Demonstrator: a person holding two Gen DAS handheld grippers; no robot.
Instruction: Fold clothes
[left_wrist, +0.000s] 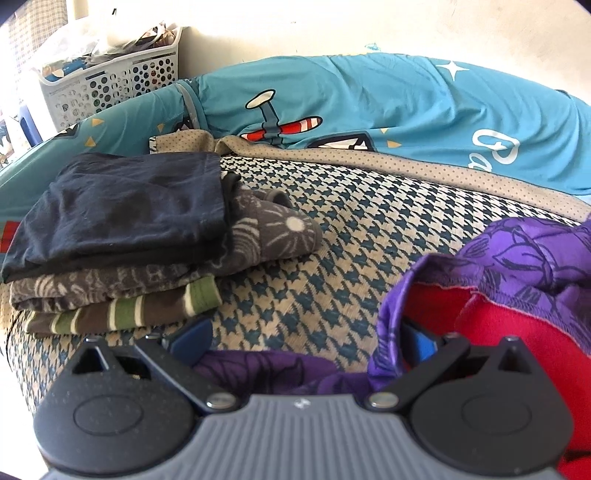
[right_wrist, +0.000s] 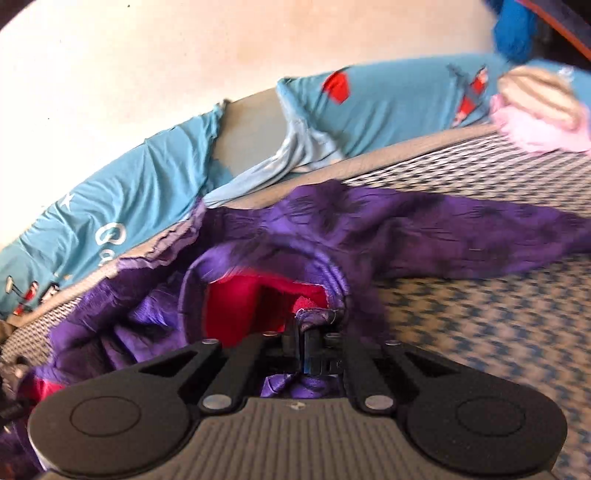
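— Left wrist view first: what's on the mat?

— A purple garment (left_wrist: 517, 254) with a red lining lies bunched at the near right of the houndstooth mat (left_wrist: 332, 236). The left gripper (left_wrist: 303, 341) has its jaws spread wide; purple cloth lies between them and drapes over the right finger (left_wrist: 417, 341), but the pads aren't pressing on it.

— And the folded things?

— A stack (left_wrist: 122, 251) sits toward the mat's left edge: a dark navy piece on top, a grey patterned one under it, a green-and-brown striped one at the bottom. Beyond the far edge runs a teal cartoon-print sheet (left_wrist: 369, 99), with a white laundry basket (left_wrist: 110, 81) at the far left corner.

— Right wrist view?

— Blurred. The right gripper (right_wrist: 314, 332) is clamped tight on a fold of the purple garment (right_wrist: 406, 229) at the neck opening, red lining showing just behind. One purple sleeve trails across the mat (right_wrist: 480, 314) toward the right edge. A pink-and-beige bundle (right_wrist: 535, 110) rests at the far right corner.
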